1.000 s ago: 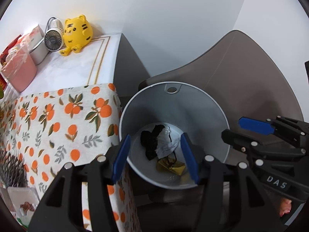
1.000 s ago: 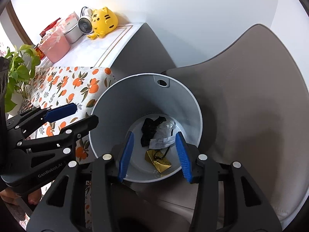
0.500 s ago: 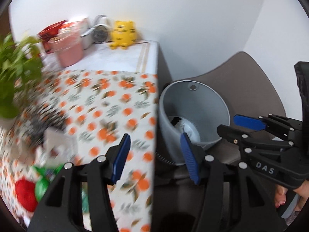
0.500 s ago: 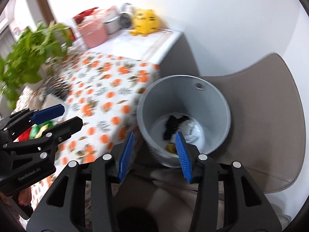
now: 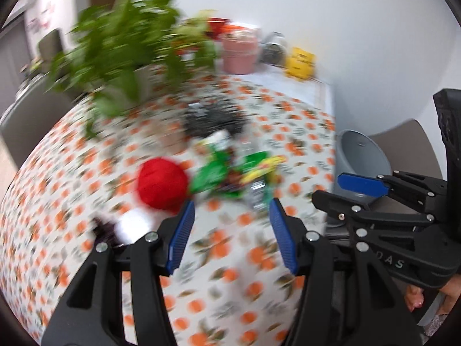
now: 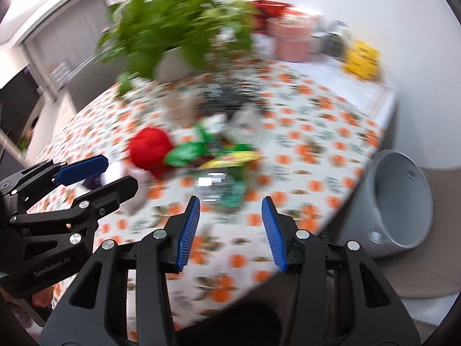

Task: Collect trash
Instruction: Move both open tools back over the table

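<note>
A blurred heap of trash lies mid-table: a red crumpled ball (image 5: 161, 183) (image 6: 148, 150), green and yellow wrappers (image 5: 230, 173) (image 6: 213, 152), a silvery foil piece (image 5: 258, 193) (image 6: 211, 183). The grey bin (image 5: 360, 161) (image 6: 403, 199) stands on a chair beside the table's right edge. My left gripper (image 5: 232, 216) hangs open over the cloth just in front of the heap, nothing between its blue pads. My right gripper (image 6: 230, 214) (image 5: 340, 190) is open too, empty, near the foil piece. In the right wrist view the left gripper (image 6: 112, 173) shows at the left.
An orange-print cloth (image 5: 219, 282) covers the table. At the back stand a leafy potted plant (image 5: 126, 46), a pink container (image 5: 239, 53), a small fan (image 5: 272, 47) and a yellow toy (image 5: 299, 62). A dark spiky object (image 5: 213, 118) lies behind the heap. A hand (image 5: 415, 302) shows bottom right.
Both grippers swung left from above the bin, with its dark, white and yellow trash inside, to over the table's trash heap. The bin now sits at the right. Both jaws stayed open.
</note>
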### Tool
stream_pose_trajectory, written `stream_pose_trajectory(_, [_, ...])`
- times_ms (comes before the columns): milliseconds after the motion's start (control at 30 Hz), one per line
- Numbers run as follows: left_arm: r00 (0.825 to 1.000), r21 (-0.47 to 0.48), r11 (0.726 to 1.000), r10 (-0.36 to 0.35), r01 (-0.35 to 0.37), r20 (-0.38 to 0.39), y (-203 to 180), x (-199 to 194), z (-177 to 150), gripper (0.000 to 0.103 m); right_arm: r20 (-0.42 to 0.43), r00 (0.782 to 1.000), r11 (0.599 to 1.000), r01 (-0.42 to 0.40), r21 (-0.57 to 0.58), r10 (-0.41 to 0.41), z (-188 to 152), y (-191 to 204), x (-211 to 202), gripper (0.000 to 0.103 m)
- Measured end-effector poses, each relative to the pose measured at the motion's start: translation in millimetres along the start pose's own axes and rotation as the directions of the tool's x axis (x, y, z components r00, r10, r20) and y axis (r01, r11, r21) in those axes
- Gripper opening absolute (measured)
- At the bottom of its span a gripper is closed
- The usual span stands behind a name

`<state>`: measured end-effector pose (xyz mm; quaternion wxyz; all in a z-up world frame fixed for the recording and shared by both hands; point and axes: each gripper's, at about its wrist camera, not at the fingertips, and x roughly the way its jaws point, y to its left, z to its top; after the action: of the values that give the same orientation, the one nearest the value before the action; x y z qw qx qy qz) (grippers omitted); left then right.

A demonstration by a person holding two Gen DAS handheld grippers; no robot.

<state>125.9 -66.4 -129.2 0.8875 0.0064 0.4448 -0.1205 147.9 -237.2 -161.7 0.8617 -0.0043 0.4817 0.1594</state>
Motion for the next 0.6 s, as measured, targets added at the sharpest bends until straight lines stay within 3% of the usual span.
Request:
stream_pose_trajectory(300, [0.991,-0.174,0.975,0.135,-0.137,-0.025,102.3,-30.1,-44.9,0.055,-0.060,0.994,0.979,-0.102,-0.177,0.093,12.9,99.3,33.0,0.043])
stream_pose_trajectory(600, [0.984,-0.209,0.964,0.146,-0.164,-0.098,144.9,-1.9,-67.0,0.055,-0.141,0.985,0.951,-0.136,-0.279,0.099,20.2,145.9,87.8,0.043])
